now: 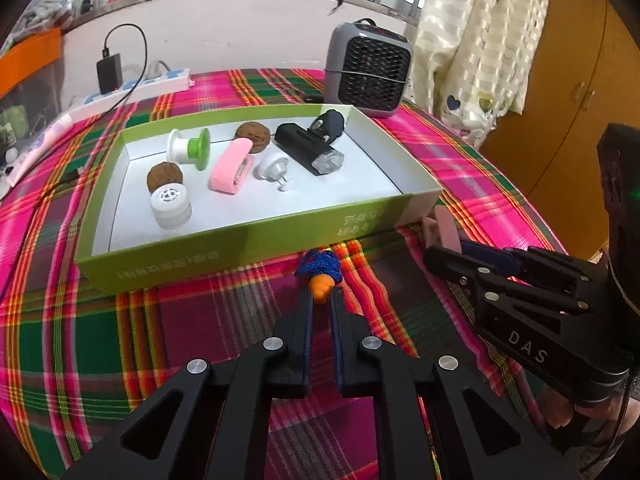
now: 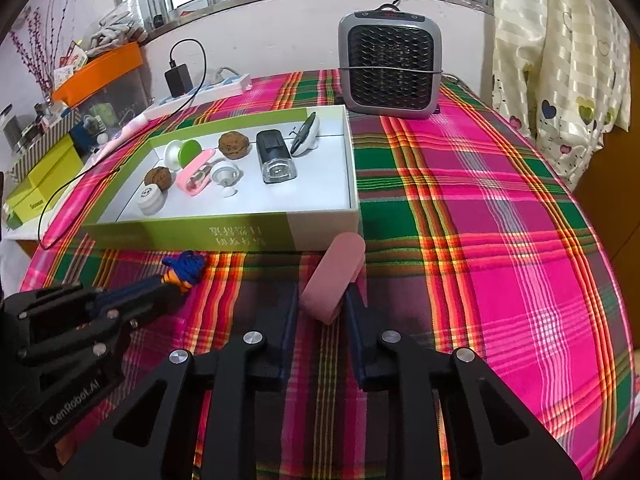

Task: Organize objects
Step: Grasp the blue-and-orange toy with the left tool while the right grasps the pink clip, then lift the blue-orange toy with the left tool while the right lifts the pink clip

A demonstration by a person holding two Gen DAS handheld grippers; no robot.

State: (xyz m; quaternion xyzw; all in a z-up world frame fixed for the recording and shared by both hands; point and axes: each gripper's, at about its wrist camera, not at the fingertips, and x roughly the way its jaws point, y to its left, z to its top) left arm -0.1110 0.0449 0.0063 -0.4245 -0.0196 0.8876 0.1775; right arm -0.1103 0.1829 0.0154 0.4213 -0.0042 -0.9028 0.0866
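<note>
A green-walled open box (image 1: 248, 240) sits on the plaid table and holds several small items: two walnuts, a green-and-white spool, a pink case, a white jar, a black bike light. My left gripper (image 1: 322, 294) is shut on an orange charm with a blue cord (image 1: 322, 268), just in front of the box's near wall. My right gripper (image 2: 322, 298) is shut on a pink oblong case (image 2: 334, 280) near the box's front right corner (image 2: 352, 228). Each gripper shows in the other's view, the right gripper (image 1: 444, 248) and the left gripper (image 2: 176, 288).
A grey fan heater (image 2: 390, 64) stands behind the box. A power strip with a black charger (image 2: 180, 80) lies at the back left. Boxes and an orange bin (image 2: 100, 68) crowd the left side. A curtain (image 2: 560, 60) hangs at the right.
</note>
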